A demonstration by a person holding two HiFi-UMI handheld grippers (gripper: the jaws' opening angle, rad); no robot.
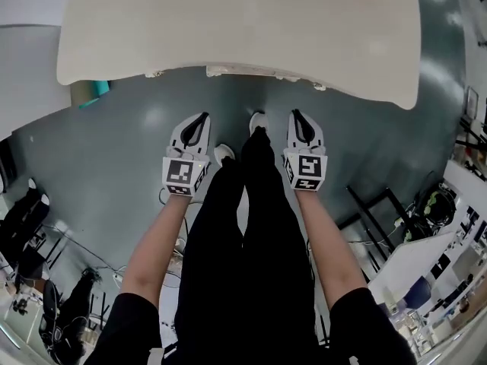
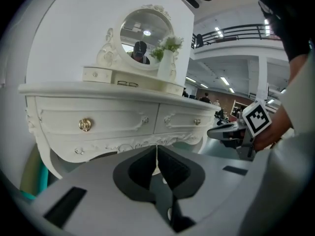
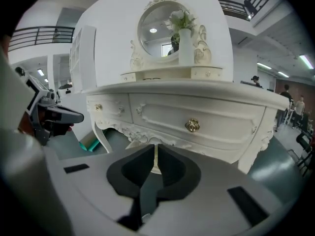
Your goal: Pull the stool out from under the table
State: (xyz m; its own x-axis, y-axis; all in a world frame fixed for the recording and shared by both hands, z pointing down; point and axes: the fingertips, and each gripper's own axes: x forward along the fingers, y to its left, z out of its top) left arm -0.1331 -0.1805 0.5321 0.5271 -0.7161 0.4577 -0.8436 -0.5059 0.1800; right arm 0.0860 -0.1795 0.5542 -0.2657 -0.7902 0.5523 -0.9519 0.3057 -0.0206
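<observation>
1. Both tools are sitting fully closed with nothing in them. The left gripper (image 1: 202, 120) and right gripper (image 1: 297, 119) are pointing at the near edge of the table (image 1: 228, 21), well short of it.
2. The stool (image 3: 156, 165) is showing only as a pale sliver under the middle of the table's carved front edge. The rest is hiding.
3. It is probably going to behave as a stiff, fairly light piece that slides easily on the smooth floor (image 1: 137, 143), though a high grip could tip it.
4. I am judging the seat rim, one gripper per side, as the place to hold. The jaws need opening first.
</observation>
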